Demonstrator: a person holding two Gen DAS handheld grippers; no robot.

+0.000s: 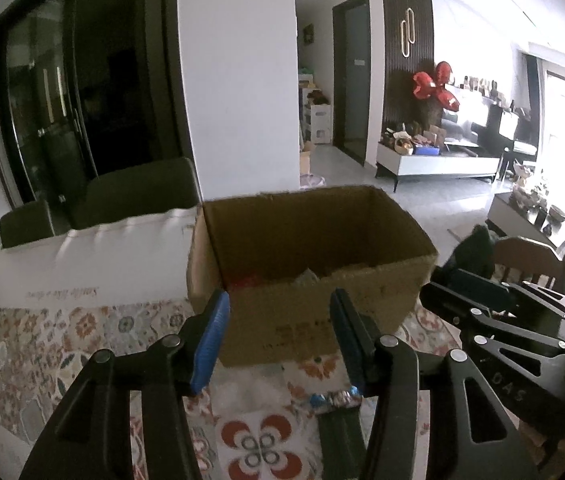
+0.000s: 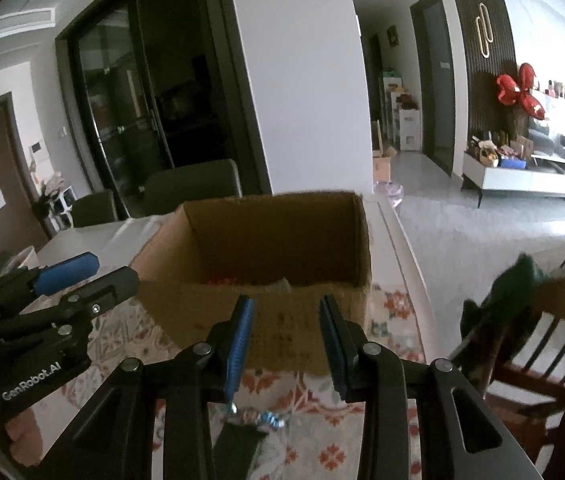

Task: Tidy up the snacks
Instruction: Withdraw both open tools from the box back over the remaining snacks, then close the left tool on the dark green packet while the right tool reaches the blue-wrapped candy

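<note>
Dark green snack packet [image 1: 336, 436], w/ a crinkled silver-and-blue end seam, lay flat on the patterned tablecloth [image 1: 62, 340], on the near side of the cardboard box [image 1: 314, 264] and apart from it. In the left wrist view the packet sat below the left gripper [image 1: 280, 340], its seam just under the right-hand blue pad; nothing was between the pads. Left jaws stood partly apart, not wide, gripping nothing. In the right wrist view the same packet [image 2: 242, 440] lay below the right gripper [image 2: 286, 344], its seam near the tip of the left-hand blue pad. Whether that pad touched the seam, can't tell. Right jaws also stood partly apart, a narrower gap than the left's, w/ no item between.

Box stood open-topped, flaps up, directly beyond both grippers. Inside, low against the near wall, some wrapped items showed, incl. something reddish; too dim to tell what. Faint print marked the box's near face.

Right of the box, in the left wrist view, the right gripper's black linkage [image 1: 514, 332] was visible. Left of the box, in the right wrist view, the left gripper [image 2: 82, 276] showed side-on, one blue pad facing up.

Behind the box: white table edge, dark chairs [image 1: 138, 192]. Right of the box: a wooden chair [image 2: 542, 332] w/ dark green cloth on it.
</note>
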